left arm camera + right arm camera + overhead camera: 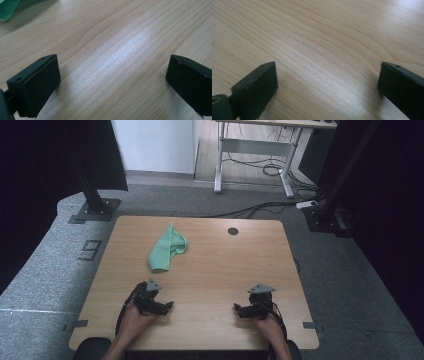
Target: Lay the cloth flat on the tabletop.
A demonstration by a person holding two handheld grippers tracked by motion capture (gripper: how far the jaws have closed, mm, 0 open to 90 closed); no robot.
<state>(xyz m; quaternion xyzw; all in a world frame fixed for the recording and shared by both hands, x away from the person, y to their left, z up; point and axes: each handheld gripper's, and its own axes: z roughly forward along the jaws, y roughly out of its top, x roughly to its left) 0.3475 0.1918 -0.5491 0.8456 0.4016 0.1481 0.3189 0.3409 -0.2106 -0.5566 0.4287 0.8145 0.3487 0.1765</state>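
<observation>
Nearest you, your left hand-held gripper [161, 304] and right hand-held gripper [246, 309] rest low on the wooden surface [220, 265], well apart, jaws spread wide with nothing between them. Green cloth [168, 248] lies crumpled beyond the left one, untouched.

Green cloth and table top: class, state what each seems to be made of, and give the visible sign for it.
Green cloth: apparently a soft woven or microfibre fabric, matt; it lies crumpled in limp folds. The exact fibre cannot be told.

Table top: looks like light wood or a wood-grain laminate, smooth with a slight sheen; grain lines and a pale reflection show in the left gripper view.
</observation>
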